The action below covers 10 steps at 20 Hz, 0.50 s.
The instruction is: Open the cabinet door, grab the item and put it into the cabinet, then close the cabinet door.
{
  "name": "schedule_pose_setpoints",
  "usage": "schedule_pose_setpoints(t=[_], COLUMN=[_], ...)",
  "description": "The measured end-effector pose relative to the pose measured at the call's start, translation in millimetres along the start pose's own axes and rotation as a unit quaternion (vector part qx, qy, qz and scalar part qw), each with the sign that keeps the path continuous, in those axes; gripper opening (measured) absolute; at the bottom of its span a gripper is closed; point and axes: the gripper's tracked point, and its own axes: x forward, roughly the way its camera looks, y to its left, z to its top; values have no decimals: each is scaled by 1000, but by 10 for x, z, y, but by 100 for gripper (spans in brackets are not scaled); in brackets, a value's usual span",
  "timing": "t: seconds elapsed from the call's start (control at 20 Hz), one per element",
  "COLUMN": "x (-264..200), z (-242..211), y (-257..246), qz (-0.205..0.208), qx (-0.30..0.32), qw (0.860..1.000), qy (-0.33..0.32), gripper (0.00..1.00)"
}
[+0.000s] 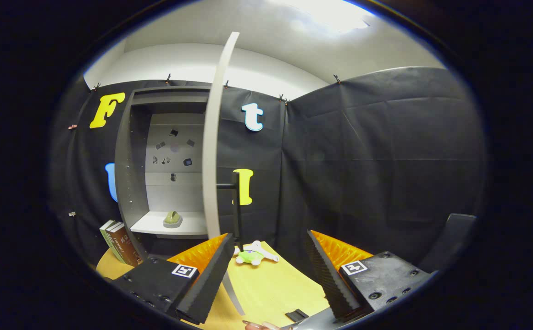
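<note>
The grey cabinet (131, 160) stands on the wooden table (271, 284) with its door (211, 160) swung open, seen edge-on, its dark handle (235, 206) facing right. A small green item (173, 219) rests on the white shelf (156, 225) inside. A small plush toy (252, 255), green and white, lies on the table just beyond my fingers, by the door's foot. My gripper (266, 275) is open, nothing between its fingers; the left finger sits close to the door's lower edge.
Two books (120, 242) lean against the cabinet's left side. A small dark object (297, 315) lies on the table near the fingers. A dark chair back (450, 240) rises at the right. A fingertip (259, 325) shows at the near table edge.
</note>
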Motion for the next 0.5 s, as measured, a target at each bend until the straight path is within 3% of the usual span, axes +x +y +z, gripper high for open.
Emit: schedule_pose_setpoints(t=[0.15, 0.3, 0.5], x=[230, 304, 406], z=[-99, -140, -191], y=[-3, 225, 246], qz=[43, 114, 151], qx=[7, 35, 55], qw=[999, 993, 986], qy=[12, 21, 34], gripper=[98, 97, 96])
